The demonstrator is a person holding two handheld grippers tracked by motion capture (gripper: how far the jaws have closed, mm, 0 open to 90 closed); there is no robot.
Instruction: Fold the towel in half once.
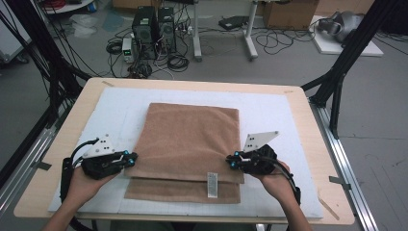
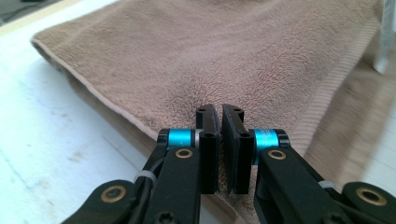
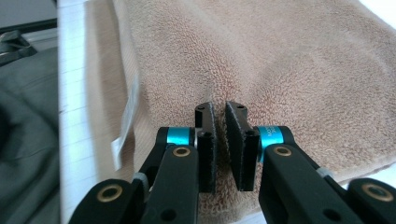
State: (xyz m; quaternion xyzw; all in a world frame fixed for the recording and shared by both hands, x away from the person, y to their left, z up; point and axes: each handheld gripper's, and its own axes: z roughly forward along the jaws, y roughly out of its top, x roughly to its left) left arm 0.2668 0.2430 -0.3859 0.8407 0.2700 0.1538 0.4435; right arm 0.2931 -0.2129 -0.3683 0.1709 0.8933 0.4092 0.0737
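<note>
The left hand-held gripper [image 1: 129,158] sits at the left edge of the brown towel [image 1: 192,139]. Its jaws are squeezed almost all the way together, and they pinch a bit of the towel's top layer; in the left gripper view [image 2: 220,116] the soft cloth puckers up right at the black pads. The towel lies folded in the middle of the white mat [image 1: 269,110] on the wooden tabletop [image 1: 312,139]. A lower layer sticks out on the near side, and a small white tag [image 1: 212,185] hangs there. The right hand-held gripper [image 1: 232,161] is at the towel's right edge. Its jaws are pressed nearly closed too, and they nip a fold of the towel, as the right gripper view [image 3: 220,114] shows.
</note>
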